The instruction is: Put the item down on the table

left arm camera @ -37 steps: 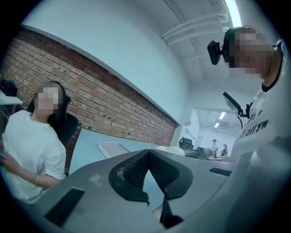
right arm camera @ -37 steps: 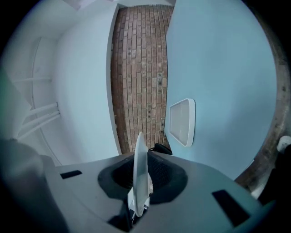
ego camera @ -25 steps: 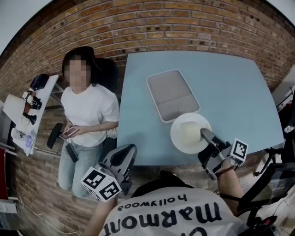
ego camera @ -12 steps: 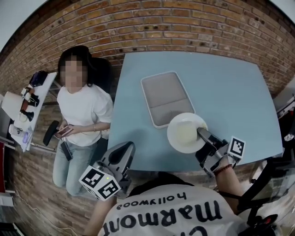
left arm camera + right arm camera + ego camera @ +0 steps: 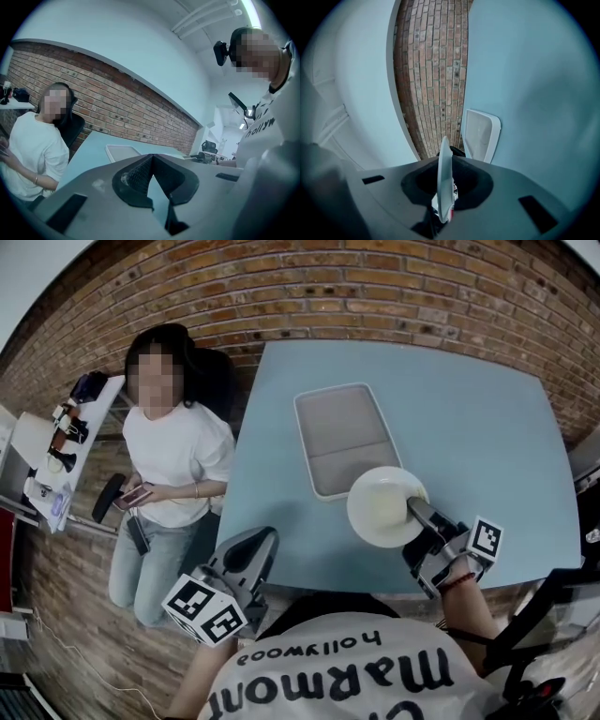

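My right gripper [image 5: 413, 510] is clamped on the near rim of the white plate [image 5: 382, 506]. The plate hangs low over the pale blue table [image 5: 469, 418], its far edge overlapping the near corner of the shallow grey tray [image 5: 343, 435]; I cannot tell whether it touches either. That overlap is my main worry: if I lower the plate where it is, the far rim may land on the tray's lip, leaving it tilted and likely to rock or slide when I let go. I only have a thin edge, seen side-on between the jaws in the right gripper view, so a careless tip of the wrist could let it pivot or slip. Releasing too high risks a clatter or a chip. My left gripper [image 5: 259, 542] is closed on nothing, off the table's near-left corner, so it offers no backup. The tabletop looks smooth and flat. A brick wall [image 5: 328, 287] runs behind it, and a seated person [image 5: 173, 451] sits just beside the table's left edge.
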Action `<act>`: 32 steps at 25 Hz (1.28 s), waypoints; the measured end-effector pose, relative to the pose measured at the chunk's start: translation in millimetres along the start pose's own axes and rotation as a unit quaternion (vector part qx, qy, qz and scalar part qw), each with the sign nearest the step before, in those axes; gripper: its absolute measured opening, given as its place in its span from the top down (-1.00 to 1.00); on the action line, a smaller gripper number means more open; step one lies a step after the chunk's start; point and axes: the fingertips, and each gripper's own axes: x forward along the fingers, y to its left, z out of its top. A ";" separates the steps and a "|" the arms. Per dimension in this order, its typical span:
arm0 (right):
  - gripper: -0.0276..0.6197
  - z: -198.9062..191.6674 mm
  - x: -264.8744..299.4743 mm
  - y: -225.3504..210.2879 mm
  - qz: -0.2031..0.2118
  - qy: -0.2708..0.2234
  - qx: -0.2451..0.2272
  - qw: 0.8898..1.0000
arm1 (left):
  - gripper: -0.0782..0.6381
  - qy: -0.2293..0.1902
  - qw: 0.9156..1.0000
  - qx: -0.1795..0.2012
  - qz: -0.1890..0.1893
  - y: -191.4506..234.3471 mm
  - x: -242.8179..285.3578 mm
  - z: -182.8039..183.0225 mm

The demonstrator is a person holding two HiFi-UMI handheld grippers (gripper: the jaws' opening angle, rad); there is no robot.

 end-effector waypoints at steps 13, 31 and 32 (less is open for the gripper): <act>0.79 -3.3 17.2 -26.9 -0.018 0.000 0.019 1.000 | 0.76 0.018 1.000 -0.002 0.012 25.4 10.6 -7.4; 0.79 17.9 76.2 -53.6 -0.055 -0.011 0.029 0.998 | 0.76 0.040 0.999 -0.008 0.017 73.0 22.7 7.3; 0.79 19.0 80.1 -54.7 -0.057 -0.011 0.028 0.998 | 0.76 0.040 0.999 -0.009 0.018 76.0 22.4 7.0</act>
